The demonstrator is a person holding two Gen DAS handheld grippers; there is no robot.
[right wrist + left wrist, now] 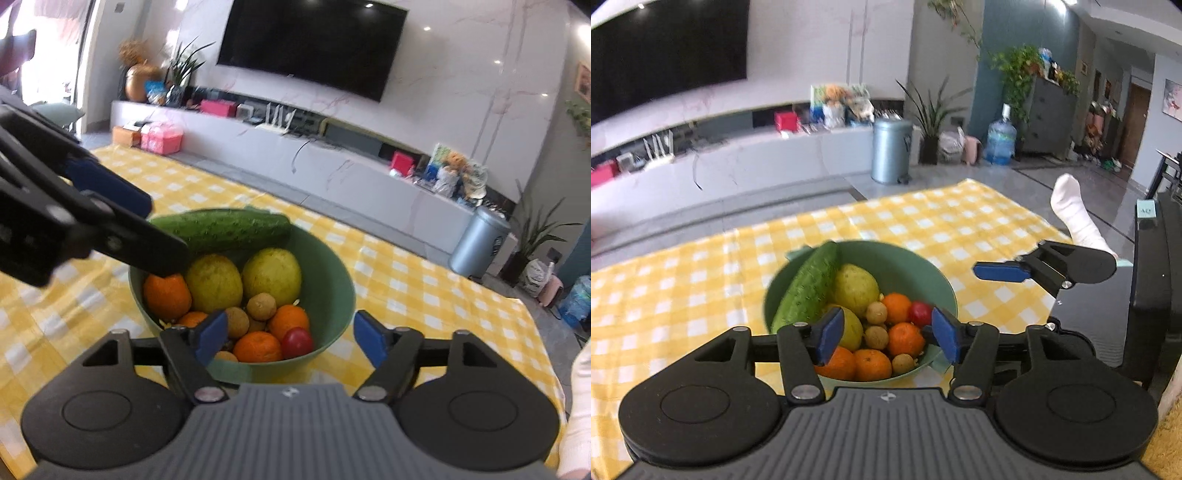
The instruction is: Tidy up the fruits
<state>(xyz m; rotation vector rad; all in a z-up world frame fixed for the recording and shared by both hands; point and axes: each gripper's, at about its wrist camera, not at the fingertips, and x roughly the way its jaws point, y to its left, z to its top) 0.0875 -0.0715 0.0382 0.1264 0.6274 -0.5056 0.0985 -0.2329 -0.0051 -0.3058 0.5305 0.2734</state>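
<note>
The green bowl (332, 280) is sitting on the yellow checked bench (424, 291), holding a bumpy cucumber (229, 229), smooth yellow fruits, oranges (257, 347) and a red tomato. I am holding my left hand-held gripper (888, 334) and right hand-held gripper (290, 338) just over its near rim, jaws apart, gripping nothing.

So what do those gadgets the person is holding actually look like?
Each hand-held gripper, left and right, is matte black plastic: a ribbed grey body flanked by two round discs, with angular linkage arms joined by silver bolts. The fingers carry flat blue pads. No cables show. A white sleeve appears beside the right one.
</note>
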